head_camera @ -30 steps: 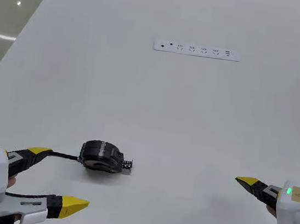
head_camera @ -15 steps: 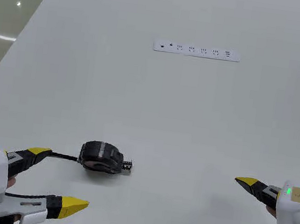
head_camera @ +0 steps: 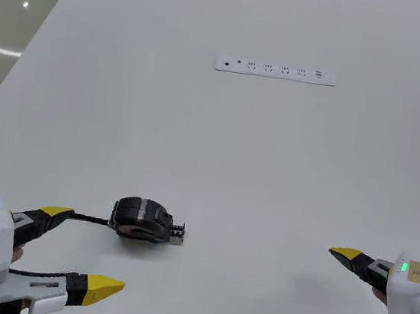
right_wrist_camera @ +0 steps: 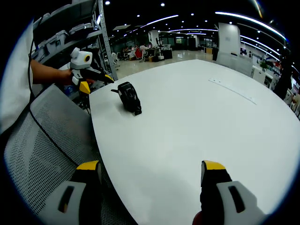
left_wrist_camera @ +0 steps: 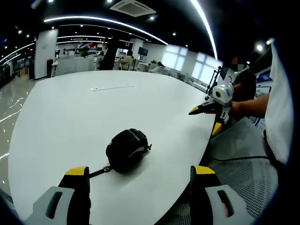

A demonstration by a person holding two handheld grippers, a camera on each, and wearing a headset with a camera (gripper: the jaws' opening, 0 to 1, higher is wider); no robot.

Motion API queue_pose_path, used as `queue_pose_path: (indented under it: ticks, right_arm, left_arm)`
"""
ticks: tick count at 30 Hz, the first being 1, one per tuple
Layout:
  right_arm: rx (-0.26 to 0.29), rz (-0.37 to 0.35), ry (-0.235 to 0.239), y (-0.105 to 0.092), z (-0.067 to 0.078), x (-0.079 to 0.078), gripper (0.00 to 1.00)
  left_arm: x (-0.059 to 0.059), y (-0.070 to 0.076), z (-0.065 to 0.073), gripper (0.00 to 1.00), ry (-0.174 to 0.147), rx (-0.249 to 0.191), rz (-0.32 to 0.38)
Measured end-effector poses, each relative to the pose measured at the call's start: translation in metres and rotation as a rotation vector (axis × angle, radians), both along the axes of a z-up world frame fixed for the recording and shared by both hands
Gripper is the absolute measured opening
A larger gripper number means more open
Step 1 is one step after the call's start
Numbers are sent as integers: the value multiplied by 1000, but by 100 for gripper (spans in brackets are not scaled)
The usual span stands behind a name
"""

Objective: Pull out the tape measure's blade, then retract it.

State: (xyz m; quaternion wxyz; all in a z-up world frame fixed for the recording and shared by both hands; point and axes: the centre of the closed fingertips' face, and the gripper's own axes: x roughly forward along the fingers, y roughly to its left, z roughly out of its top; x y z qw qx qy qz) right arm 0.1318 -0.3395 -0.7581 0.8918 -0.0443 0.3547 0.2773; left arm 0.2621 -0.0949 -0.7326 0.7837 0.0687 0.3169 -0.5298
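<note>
tape measure [head_camera: 143,220] | just beyond left hand-held gripper [head_camera: 83,249], wide | right hand-held gripper [head_camera: 317,293] wide, well apart

left tongs [head_camera: 83,249] hanging low at head view's left, jaws standing wide apart, tips pointing right | right tongs [head_camera: 316,293] hanging low at right, jaws standing wide apart, tips pointing left | the two facing each other, well apart

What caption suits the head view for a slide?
Left gripper open beside the black tape measure on a white table; right gripper open, apart.
</note>
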Motion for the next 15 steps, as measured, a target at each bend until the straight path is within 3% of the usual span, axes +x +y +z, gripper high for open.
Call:
queue_pose_path:
  ticks: [15]
  right_arm:
    - [1, 26, 11, 7, -8, 2, 87]
  left_arm:
    - [5, -1, -10, 84, -13, 46, -65]
